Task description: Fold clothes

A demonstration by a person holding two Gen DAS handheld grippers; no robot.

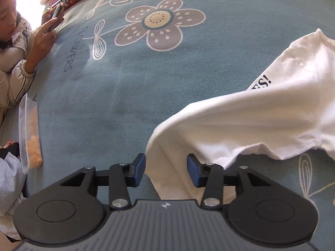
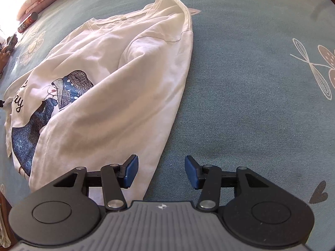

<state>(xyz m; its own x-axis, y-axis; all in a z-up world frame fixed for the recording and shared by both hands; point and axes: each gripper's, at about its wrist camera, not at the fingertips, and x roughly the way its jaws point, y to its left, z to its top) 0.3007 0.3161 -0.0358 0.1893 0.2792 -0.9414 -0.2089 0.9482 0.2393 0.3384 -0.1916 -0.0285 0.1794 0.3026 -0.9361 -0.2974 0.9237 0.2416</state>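
The white T-shirt lies partly folded on the blue flowered bedspread, its printed front showing at 9 o'clock in the right wrist view and one side already laid over toward the middle. In the left wrist view a fold of the same shirt sits between the pads of the left claw, which stand apart and do not press on the cloth. The right claw is apart as well, empty, with the shirt's edge just beside its left pad and bare bedspread under the gap. Judging from this, the fold looks loose: the raised, rumpled layer at 3 o'clock in the left view could slump or spring back, leaving an uneven edge. A claw lifting away might also catch the hem and drag it askew. Farther out, at 9 o'clock, a plastic tub and a seated person's hands holding a phone stay well apart from the shirt.
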